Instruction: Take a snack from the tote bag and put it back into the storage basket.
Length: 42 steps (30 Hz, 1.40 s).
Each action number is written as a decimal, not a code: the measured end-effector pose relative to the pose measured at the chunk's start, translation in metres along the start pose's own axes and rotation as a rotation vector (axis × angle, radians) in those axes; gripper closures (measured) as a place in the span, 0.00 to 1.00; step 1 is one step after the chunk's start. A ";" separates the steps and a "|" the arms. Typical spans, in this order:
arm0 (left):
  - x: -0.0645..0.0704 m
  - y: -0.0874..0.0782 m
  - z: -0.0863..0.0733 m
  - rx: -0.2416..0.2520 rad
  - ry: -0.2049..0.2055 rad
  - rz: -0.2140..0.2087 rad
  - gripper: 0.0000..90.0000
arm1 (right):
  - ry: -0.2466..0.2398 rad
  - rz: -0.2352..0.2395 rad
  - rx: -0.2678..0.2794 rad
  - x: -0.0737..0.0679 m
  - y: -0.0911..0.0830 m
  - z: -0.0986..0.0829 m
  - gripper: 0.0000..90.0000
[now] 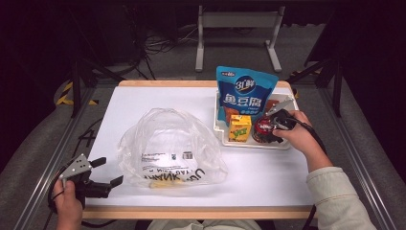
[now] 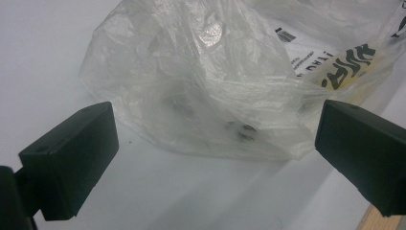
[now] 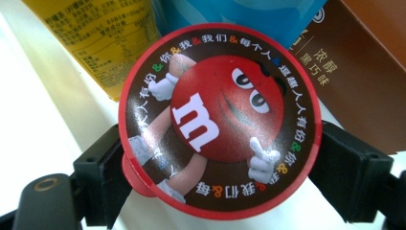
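A crumpled clear plastic bag (image 1: 167, 148) with black print lies in the middle of the white table. My left gripper (image 1: 111, 171) rests near the front left corner, open, its jaws pointing at the bag (image 2: 230, 81) with nothing between them (image 2: 215, 158). On the right, a white tray (image 1: 218, 128) holds a blue snack pouch (image 1: 244, 93), a yellow drink carton (image 1: 239, 128), a brown box (image 1: 272, 105) and a round red-lidded candy tub (image 1: 261, 130). My right gripper (image 1: 269, 130) reaches into the tray. Its jaws press on both sides of the tub (image 3: 218, 120), just under the lid.
The tray stands at the back right of the table (image 1: 268, 167), with bare white surface in front of it. A wooden strip (image 1: 201, 212) runs along the front edge. Beyond the table stand a metal frame (image 1: 237, 28) and floor cables.
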<state>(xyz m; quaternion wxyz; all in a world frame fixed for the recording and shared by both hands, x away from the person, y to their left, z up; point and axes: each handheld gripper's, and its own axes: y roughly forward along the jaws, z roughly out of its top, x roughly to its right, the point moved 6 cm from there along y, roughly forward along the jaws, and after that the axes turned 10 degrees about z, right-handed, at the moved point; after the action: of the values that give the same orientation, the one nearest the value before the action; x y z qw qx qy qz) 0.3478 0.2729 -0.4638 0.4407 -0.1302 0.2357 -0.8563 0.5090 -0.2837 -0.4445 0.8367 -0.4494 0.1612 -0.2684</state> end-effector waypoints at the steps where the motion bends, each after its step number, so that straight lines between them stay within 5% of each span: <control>1: 0.000 0.000 0.000 0.000 0.000 0.000 0.02 | 0.000 -0.001 0.001 0.000 0.000 0.000 0.19; 12: 0.000 0.001 0.001 -0.003 -0.002 -0.001 0.02 | 0.000 -0.017 0.101 -0.011 -0.022 0.009 0.15; 24: 0.002 0.002 0.002 -0.003 0.002 -0.008 0.02 | -0.034 -0.037 0.280 -0.046 -0.070 0.015 0.15; 42: 0.002 0.002 0.003 0.000 0.001 -0.009 0.02 | -0.062 0.015 0.438 -0.084 -0.080 -0.004 0.16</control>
<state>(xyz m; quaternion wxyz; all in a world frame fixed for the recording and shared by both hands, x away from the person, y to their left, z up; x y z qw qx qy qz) 0.3490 0.2691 -0.4627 0.4367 -0.1308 0.2351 -0.8584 0.4149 -0.2723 -0.3766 0.9208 -0.2637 0.0765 -0.2770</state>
